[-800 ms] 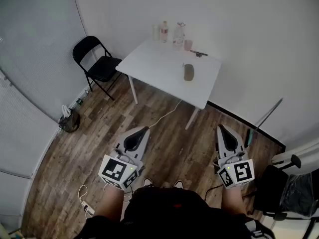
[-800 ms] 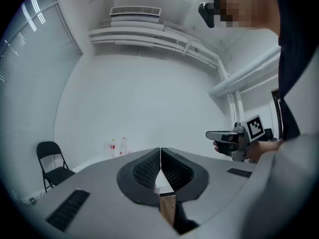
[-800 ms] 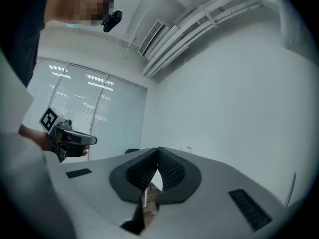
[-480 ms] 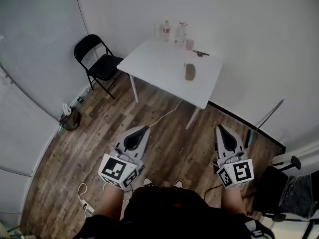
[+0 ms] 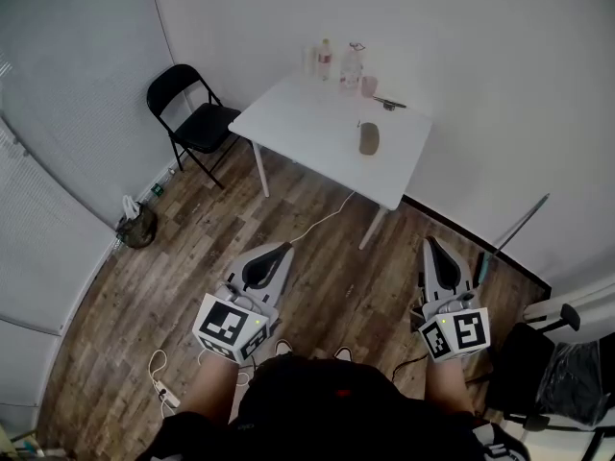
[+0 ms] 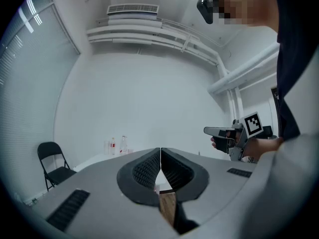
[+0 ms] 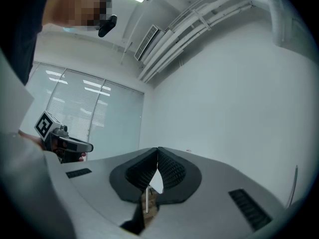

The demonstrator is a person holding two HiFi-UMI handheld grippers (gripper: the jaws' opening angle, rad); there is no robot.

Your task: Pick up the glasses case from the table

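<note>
A grey-brown oval glasses case (image 5: 368, 139) lies on the white table (image 5: 307, 128) toward its right side, well ahead of me across the wooden floor. My left gripper (image 5: 281, 249) is held low at the left, jaws shut with nothing in them; in its own view the tips meet (image 6: 160, 149). My right gripper (image 5: 432, 244) is level at the right, also shut and empty, its tips touching (image 7: 158, 149). Both grippers are far short of the table.
Two bottles (image 5: 325, 59) and a pink cup (image 5: 369, 85) stand at the table's far edge, with a dark pen-like object (image 5: 389, 103) nearby. A black folding chair (image 5: 197, 113) stands left of the table. A white cable (image 5: 317, 224) runs across the floor. Dark equipment (image 5: 567, 353) sits at right.
The table and chair have slid slightly lower and to the right in the head view. Both grippers stay shut and keep their places.
</note>
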